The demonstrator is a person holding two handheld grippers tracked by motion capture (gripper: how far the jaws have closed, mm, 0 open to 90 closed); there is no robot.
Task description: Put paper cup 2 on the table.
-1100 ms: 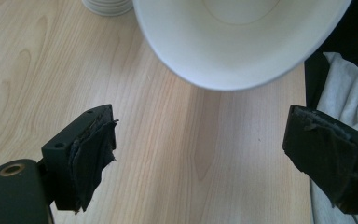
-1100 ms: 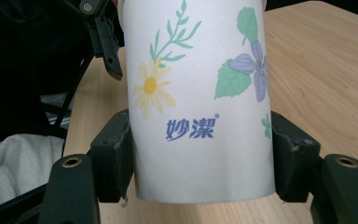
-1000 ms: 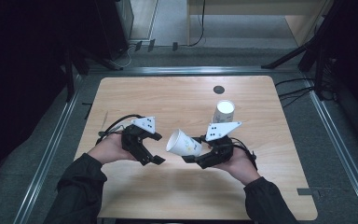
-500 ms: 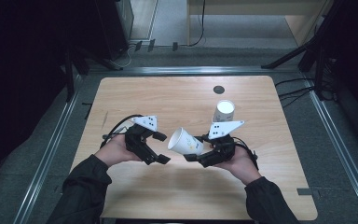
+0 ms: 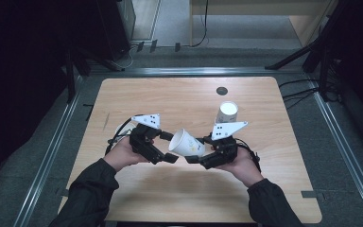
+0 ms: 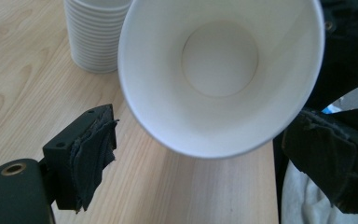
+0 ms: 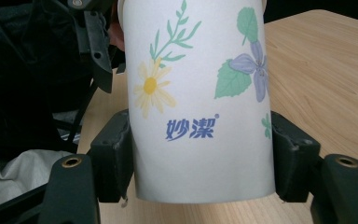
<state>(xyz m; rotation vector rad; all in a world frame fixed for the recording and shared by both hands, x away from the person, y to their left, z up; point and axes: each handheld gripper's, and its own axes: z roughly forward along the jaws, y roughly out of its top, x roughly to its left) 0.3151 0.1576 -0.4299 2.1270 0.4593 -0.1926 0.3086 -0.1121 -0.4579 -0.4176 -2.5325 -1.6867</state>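
from the high view, a paper cup (image 5: pixel 185 143) tipped sideways above the counter (image 5: pixel 170 99) between left tongs (image 5: pixel 167 147) and right tongs (image 5: pixel 194 157); in the left gripper view, pads spread wide, apparently clear of the rim; in the right gripper view, clamped on its printed wall, cup stack (image 6: pixel 93 37) nearby.

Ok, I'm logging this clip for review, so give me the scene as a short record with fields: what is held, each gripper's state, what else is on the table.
held item: paper cup, white with flower print, lying tilted, mouth toward the left gripper
right gripper: shut on the cup's wall
left gripper: open, jaws either side of the rim, not touching
other items: stack of cups, upright
surface: wooden table
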